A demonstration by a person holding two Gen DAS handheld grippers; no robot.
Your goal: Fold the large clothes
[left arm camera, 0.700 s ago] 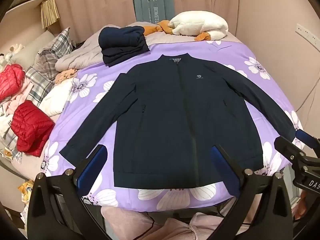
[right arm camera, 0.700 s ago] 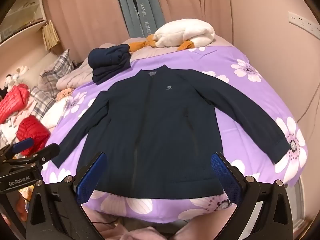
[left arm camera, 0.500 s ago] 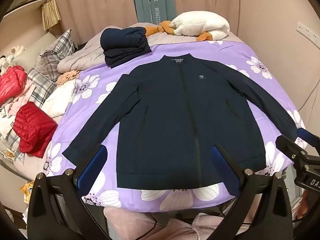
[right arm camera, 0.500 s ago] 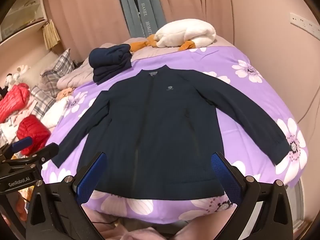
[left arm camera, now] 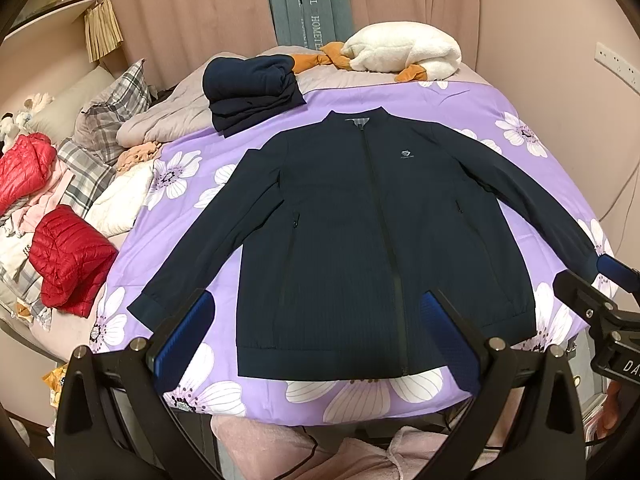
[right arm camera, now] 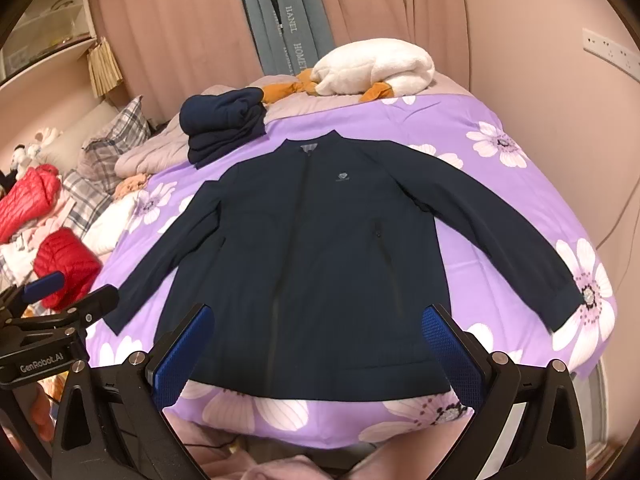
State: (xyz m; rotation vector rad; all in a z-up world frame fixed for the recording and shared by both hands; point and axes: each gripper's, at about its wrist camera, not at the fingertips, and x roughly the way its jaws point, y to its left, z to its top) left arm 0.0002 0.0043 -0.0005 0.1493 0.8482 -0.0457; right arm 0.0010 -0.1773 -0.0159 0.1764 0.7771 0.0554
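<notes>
A dark navy zip jacket (left arm camera: 376, 240) lies flat and face up on the purple flowered bedspread (left arm camera: 460, 104), both sleeves spread outward; it also shows in the right wrist view (right arm camera: 312, 264). My left gripper (left arm camera: 316, 336) is open and empty, held above the near hem. My right gripper (right arm camera: 316, 344) is open and empty, also above the near hem. The right gripper's body shows at the right edge of the left wrist view (left arm camera: 600, 320); the left gripper's body shows at the left of the right wrist view (right arm camera: 52, 328).
A folded stack of navy clothes (left arm camera: 250, 84) sits past the collar. A white plush blanket (left arm camera: 404, 54) lies at the head of the bed. Red puffer jackets (left arm camera: 68, 256) and plaid pillows (left arm camera: 108, 116) pile on the left. A wall stands to the right.
Both views have shifted slightly, so the jacket sits a little further right and lower in frame. Both grippers stay open; the jacket has not moved.
</notes>
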